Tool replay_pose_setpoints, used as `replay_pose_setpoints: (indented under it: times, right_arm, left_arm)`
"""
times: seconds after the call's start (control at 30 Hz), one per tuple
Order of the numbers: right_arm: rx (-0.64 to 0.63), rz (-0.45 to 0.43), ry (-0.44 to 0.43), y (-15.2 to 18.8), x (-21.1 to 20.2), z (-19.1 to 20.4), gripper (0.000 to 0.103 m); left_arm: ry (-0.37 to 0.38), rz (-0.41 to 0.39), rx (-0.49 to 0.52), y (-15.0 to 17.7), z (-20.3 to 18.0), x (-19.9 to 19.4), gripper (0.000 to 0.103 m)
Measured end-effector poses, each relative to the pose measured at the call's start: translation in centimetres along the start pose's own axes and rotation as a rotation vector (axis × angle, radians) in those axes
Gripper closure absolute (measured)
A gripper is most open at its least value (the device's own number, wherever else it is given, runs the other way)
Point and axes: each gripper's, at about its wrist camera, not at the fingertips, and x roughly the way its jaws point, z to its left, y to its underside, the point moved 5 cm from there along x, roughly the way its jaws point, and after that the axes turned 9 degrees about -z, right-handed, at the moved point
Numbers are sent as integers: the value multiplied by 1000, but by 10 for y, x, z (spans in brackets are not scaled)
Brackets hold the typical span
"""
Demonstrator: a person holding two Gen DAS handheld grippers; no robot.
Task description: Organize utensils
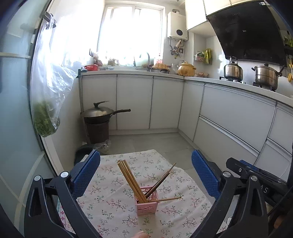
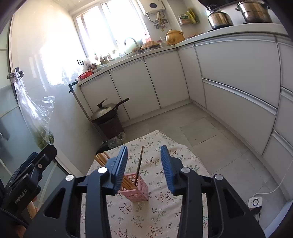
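Several chopsticks (image 1: 131, 180) upright, fanned, in basket (image 1: 146, 206)

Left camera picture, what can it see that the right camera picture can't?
Only the left wrist view shows the light chopstick lying almost flat over the basket's edge, and the black range hood above the stove.

Only the right wrist view shows the white plug box with its cord on the floor.

Both show the pink basket of chopsticks on the flowered cloth, the lidded wok on a stand, and the kettle. Both grippers, left and right, are open and empty.
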Motion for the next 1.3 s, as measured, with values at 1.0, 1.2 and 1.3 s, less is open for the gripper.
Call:
replay_pose_setpoints:
  times: [1.0, 1.2, 1.3]
  right_arm:
    - [-94, -124, 272, 50, -56, -61, 7]
    - [-99, -110, 269, 55, -51, -57, 7]
    - [-107, -109, 268, 55, -50, -55, 7]
  left_arm:
    - [3, 47, 69, 71, -33, -18, 7]
    - [-1, 51, 53, 72, -28, -15, 7]
    - [-7, 57, 46, 73, -25, -13, 7]
